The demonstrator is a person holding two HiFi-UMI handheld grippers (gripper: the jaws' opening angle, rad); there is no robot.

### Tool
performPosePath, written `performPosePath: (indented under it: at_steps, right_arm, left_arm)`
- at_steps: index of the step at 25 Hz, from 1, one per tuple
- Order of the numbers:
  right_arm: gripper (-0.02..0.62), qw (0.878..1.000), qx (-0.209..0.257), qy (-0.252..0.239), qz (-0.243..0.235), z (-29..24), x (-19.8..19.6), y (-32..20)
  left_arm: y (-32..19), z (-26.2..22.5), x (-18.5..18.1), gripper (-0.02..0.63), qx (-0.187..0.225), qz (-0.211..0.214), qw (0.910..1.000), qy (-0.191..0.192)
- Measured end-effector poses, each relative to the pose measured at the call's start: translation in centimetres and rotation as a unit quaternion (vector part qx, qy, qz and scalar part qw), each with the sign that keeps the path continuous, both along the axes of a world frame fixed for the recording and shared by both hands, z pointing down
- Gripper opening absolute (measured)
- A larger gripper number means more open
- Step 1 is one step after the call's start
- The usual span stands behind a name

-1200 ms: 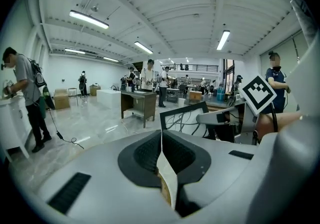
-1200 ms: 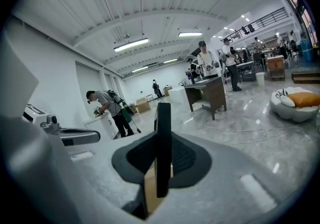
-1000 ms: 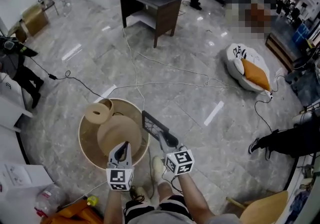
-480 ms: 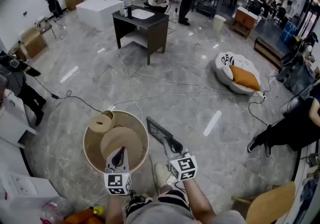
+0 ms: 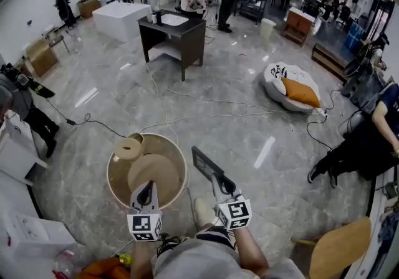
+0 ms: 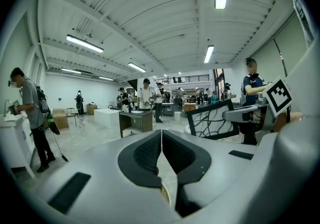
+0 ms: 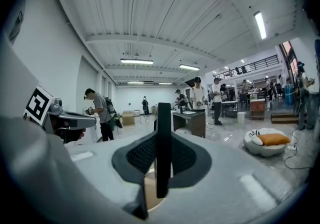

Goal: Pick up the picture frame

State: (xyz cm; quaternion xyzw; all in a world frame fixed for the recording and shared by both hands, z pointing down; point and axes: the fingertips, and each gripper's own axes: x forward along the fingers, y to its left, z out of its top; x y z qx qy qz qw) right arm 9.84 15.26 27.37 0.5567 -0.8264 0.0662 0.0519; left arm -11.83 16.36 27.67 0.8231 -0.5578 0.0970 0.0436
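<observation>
The picture frame (image 5: 204, 163) is dark-rimmed with a black line pattern on white. My right gripper (image 5: 220, 182) is shut on its near edge and holds it above the floor. In the right gripper view the frame (image 7: 163, 113) stands edge-on, pinched between the pads of that gripper (image 7: 163, 137). My left gripper (image 5: 145, 195) hovers over the round wooden tub (image 5: 176, 153). In its own view the left gripper (image 6: 161, 139) has its jaws together with nothing between them, and the frame (image 6: 212, 120) shows at the right.
The tub holds a pale disc (image 5: 151, 172) and a roll (image 5: 128, 147). A dark washstand (image 5: 171, 30) stands farther off, with cables (image 5: 206, 116) trailing across the floor. A white cushion bed with an orange pillow (image 5: 298, 92) lies right. A wooden chair (image 5: 336, 253) is at bottom right; people stand around.
Both grippers have risen, the right one carrying the frame with it. The head view has lifted and shows more of the room's far end.
</observation>
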Motion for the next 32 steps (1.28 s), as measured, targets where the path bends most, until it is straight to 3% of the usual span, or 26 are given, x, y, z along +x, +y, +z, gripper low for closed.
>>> performPosePath:
  at_steps: [7,32]
  right_arm:
    - [0.054,1.000,0.017,-0.008,0.009,-0.7,-0.1,2.5]
    - [0.054,1.000,0.025,0.000,-0.004,-0.7,-0.3,2.0]
  left_arm:
    - [2.3,0.1,-1.2,0.025,-0.004,-0.010,0.9999,-0.006]
    - [1.9,0.1,-0.3,0.024,0.006,-0.006,1.0000,-0.003]
